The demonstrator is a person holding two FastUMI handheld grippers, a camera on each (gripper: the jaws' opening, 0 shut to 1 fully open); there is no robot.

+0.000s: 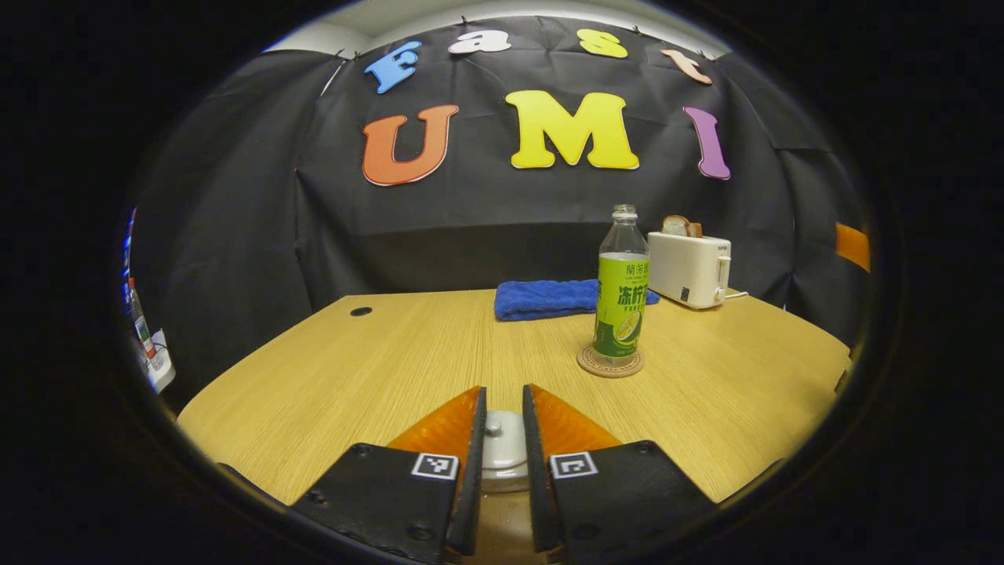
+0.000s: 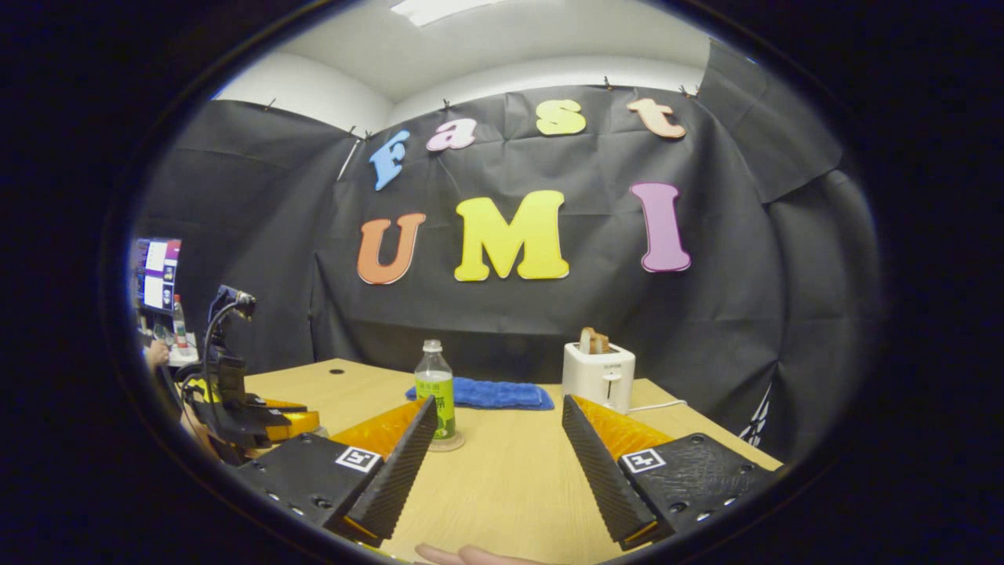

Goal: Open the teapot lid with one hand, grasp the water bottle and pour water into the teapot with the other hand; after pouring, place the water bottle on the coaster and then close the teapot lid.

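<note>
In the left gripper view we see the left gripper [image 1: 503, 408] narrowed around the teapot lid [image 1: 502, 447], fingers flanking its knob; whether they press it we cannot tell. The water bottle [image 1: 621, 290] stands on the coaster [image 1: 609, 363] on the bench [image 1: 376, 369]. Our right gripper [image 2: 499, 412] hangs wide open, holding nothing.

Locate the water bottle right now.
The water bottle stands upright on the coaster, in front of the blue towel, with the toaster just behind it.
</note>
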